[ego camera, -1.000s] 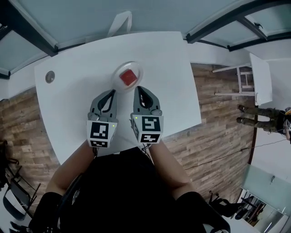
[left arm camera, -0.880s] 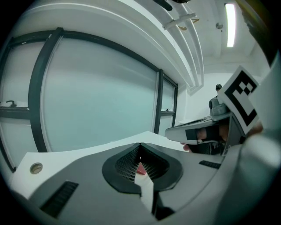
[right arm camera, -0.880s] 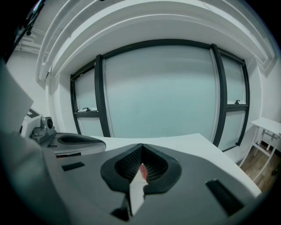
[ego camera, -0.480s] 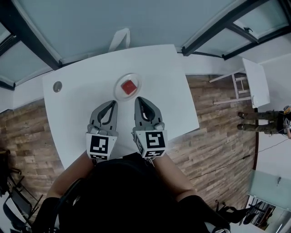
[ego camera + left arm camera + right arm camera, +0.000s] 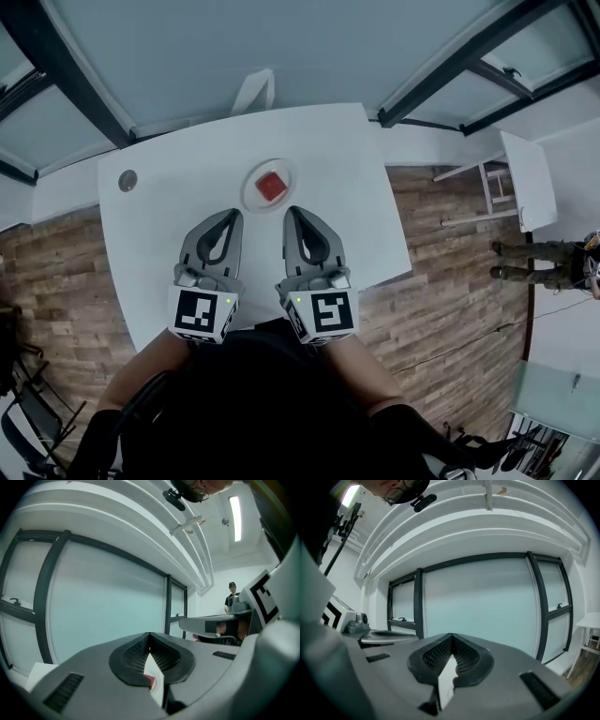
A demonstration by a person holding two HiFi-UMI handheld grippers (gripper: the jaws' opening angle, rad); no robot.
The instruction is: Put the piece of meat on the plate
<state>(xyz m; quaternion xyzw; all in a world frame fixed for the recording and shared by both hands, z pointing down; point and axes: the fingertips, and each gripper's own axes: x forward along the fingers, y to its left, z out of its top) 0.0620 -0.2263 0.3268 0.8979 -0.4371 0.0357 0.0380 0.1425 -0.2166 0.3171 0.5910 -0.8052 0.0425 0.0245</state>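
Both hand-held grippers (image 5: 232, 216) (image 5: 292, 212) closed, empty

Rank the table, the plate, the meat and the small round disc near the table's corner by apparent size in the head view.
1. table
2. plate
3. piece of meat
4. round disc, only slightly smaller than the meat, so it is a close call

Bare table (image 5: 347, 206) is lying open on every side of the plate (image 5: 251, 188). Well left of the plate a small round disc (image 5: 127, 180), possibly a cable port, is sitting flush. Beyond the plate a white chair (image 5: 255, 92) is standing at the table's far edge.
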